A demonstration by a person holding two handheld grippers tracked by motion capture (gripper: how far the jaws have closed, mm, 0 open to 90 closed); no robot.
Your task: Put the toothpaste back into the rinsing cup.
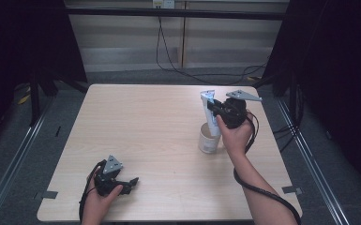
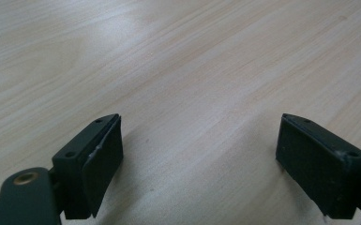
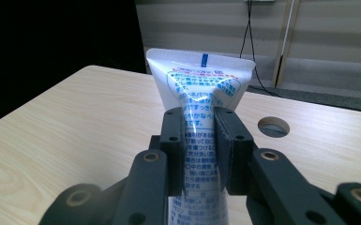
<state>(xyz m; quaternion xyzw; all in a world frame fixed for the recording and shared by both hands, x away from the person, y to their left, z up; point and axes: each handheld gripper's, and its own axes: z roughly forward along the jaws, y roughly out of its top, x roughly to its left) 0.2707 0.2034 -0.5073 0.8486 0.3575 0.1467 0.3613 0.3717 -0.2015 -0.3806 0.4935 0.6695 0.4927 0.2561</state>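
Pale wood table [image 1: 136,122]; grey floor [image 1: 136,76]; panelled wall [image 1: 122,33]; dark curtains [image 1: 23,37].

White plastic squeeze tube [image 3: 199,93] with blue and red print and a flat crimped end on top, upright, slightly tilted. Its middle is pinched between the jaws of the right gripper [image 3: 200,136]. Lower end sits down inside the small white cylindrical cup [image 1: 208,138]. Cup stands upright on the pale wood counter [image 1: 145,126], right of centre, mouth open upward.

White tube [image 1: 210,114] upright in right tool [image 1: 214,111] above cup [image 1: 208,138] on desk [image 1: 145,126]; left tool [image 1: 127,183] near-left.
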